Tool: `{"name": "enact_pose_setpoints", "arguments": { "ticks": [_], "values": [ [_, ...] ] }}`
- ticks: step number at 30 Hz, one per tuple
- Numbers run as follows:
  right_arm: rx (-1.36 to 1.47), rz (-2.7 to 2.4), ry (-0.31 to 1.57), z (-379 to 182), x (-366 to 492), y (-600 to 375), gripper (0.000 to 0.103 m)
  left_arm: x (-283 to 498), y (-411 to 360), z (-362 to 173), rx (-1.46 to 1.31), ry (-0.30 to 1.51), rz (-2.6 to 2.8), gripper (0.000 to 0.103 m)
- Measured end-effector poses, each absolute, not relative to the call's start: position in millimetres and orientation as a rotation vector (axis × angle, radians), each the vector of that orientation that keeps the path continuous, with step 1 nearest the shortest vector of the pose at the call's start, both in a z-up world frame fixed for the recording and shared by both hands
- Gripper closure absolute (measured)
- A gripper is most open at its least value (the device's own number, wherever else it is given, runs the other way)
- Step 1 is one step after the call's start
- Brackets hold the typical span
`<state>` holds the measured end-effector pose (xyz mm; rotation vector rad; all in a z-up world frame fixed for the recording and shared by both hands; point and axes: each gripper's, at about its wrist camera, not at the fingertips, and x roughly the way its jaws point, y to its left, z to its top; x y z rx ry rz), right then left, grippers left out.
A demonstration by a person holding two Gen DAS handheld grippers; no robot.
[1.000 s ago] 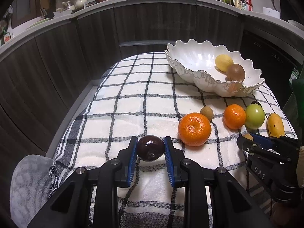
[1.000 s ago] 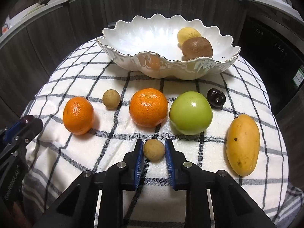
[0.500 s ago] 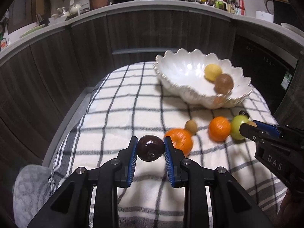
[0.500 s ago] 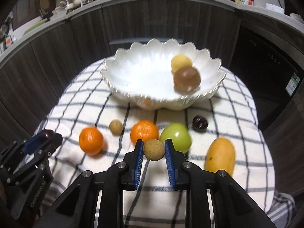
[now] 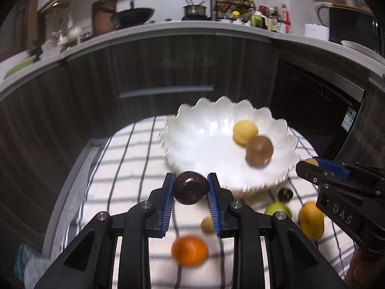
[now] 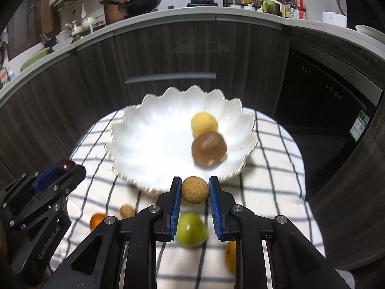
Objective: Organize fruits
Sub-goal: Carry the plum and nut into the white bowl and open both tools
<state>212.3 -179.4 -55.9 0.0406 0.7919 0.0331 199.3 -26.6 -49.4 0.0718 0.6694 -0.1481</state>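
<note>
My left gripper (image 5: 190, 190) is shut on a dark purple round fruit (image 5: 190, 187) and holds it high above the checked cloth, near the front rim of the white scalloped bowl (image 5: 192, 142). My right gripper (image 6: 195, 190) is shut on a small tan round fruit (image 6: 195, 189), also held up just before the bowl (image 6: 149, 139). The bowl holds a yellow fruit (image 6: 204, 124) and a brown fruit (image 6: 208, 148). On the cloth below lie an orange (image 5: 189, 250), a green apple (image 6: 190, 230), a mango (image 5: 311, 220), a small tan fruit (image 6: 127, 211) and a small dark fruit (image 5: 285, 194).
The checked cloth (image 5: 134, 159) covers a small table with dark cabinets (image 5: 156, 62) behind and around it. A kitchen counter (image 6: 192, 12) with pans and bottles runs above. The right gripper shows at the right of the left wrist view (image 5: 310, 167); the left gripper at the left of the right wrist view (image 6: 67, 168).
Both grippers have risen off the cloth with their fruits and moved toward the bowl. The fruits on the cloth now lie lower in both views.
</note>
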Motion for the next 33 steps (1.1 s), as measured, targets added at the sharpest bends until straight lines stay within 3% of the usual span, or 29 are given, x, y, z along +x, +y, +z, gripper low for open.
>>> {"name": "enact_pose_setpoints", "arguments": {
  "ticks": [13, 28, 30, 32, 33],
  "values": [
    [0.043, 0.004, 0.829, -65.8, 273.4, -195.9, 0.079, 279.8, -56.4, -55.8, 0.097, 0.701, -0.231, 0.075],
    [0.047, -0.002, 0.958, -105.0, 301.1, -195.6, 0.078, 318.6, -58.4, -89.6, 0.136, 0.806, -0.214, 0.074],
    [0.048, -0.006, 0.953, -104.3, 301.4, -196.0, 0.073, 318.0, -58.6, -90.2, 0.148, 0.807, -0.208, 0.066],
    [0.036, -0.023, 0.941, -101.6, 300.8, -195.7, 0.046, 315.8, -58.7, -87.4, 0.165, 0.786, -0.19, 0.051],
    [0.029, -0.035, 0.931, -99.2, 299.6, -195.8, 0.039, 314.5, -57.9, -85.2, 0.168, 0.775, -0.181, 0.039]
  ]
}}
